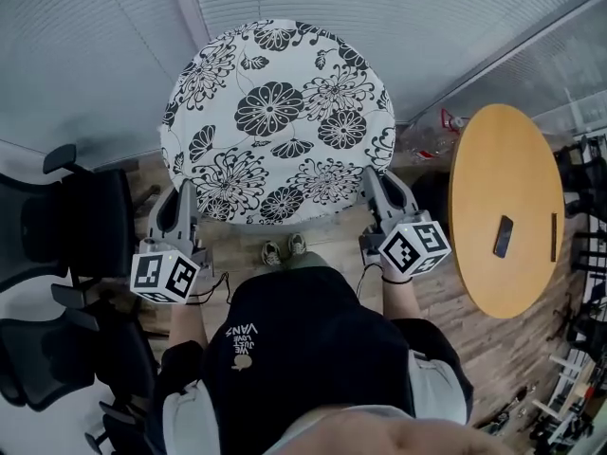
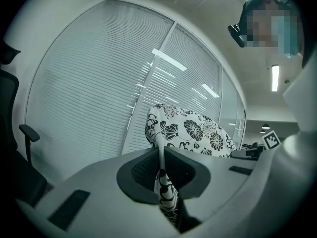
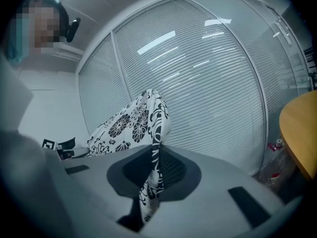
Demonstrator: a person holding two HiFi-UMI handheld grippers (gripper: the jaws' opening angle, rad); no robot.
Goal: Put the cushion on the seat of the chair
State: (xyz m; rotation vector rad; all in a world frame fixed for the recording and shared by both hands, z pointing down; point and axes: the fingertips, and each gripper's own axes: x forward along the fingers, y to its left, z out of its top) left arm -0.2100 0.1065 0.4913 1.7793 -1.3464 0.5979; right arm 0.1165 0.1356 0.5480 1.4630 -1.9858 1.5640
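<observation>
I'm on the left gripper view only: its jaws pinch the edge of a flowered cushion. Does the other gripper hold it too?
Observer: Yes. In its own view the right gripper is shut on the opposite edge of the cushion.
Operator: I see a chair arm at my left edge. Is the cushion over a seat?
Observer: No. The head view shows it held out in front of the person, with the black chairs off to the left side.
Operator: Anything on the right?
Observer: A round wooden table with what looks like a dark phone lying on it.
</observation>
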